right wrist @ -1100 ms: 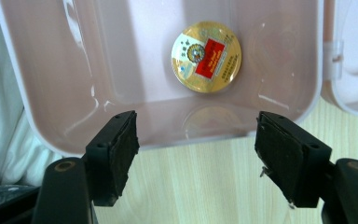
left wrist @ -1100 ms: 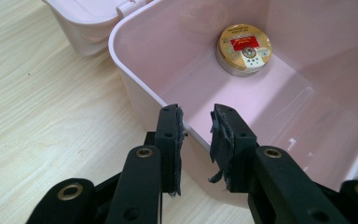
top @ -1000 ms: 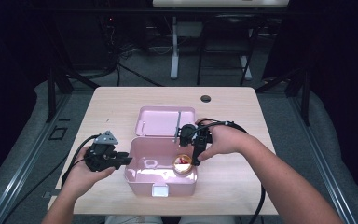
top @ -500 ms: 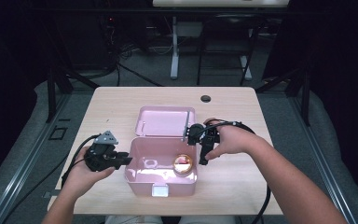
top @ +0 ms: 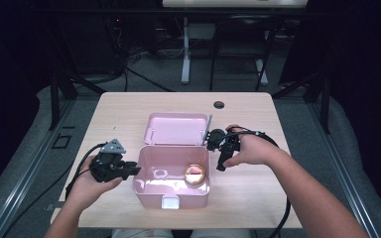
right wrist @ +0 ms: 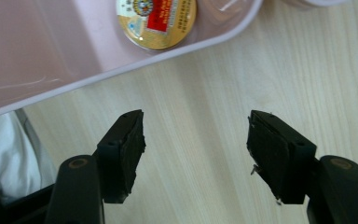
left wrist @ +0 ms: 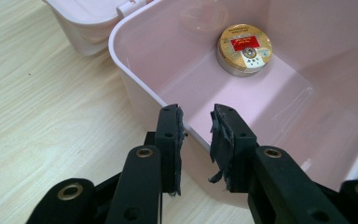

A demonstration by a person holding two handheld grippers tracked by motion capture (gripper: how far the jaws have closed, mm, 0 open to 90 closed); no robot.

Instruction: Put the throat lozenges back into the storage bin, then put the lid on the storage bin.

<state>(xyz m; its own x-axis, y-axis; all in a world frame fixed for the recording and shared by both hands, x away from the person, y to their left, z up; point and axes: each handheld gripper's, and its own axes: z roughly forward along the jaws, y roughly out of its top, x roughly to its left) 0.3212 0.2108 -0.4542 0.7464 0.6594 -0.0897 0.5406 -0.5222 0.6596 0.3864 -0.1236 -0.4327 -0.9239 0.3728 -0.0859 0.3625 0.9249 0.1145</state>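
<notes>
Bracing the box [top: 171, 173], your left claw [left wrist: 196, 122] straddles its near wall, jaws narrow, pads on either side of the rim; contact is hard to tell. Your right claw [right wrist: 196, 140] hangs empty over bare table [right wrist: 223, 84] just outside the box, jaws apart though they have just been closing. The gold tin [top: 195, 173] already lies flat on the box floor, by the right wall. The lid [top: 177, 128] lies open behind, so closing it looks like what is left.

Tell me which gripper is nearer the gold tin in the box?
Right. The right gripper hangs just outside the pink box beside the gold tin; the left gripper straddles the opposite wall.
</notes>
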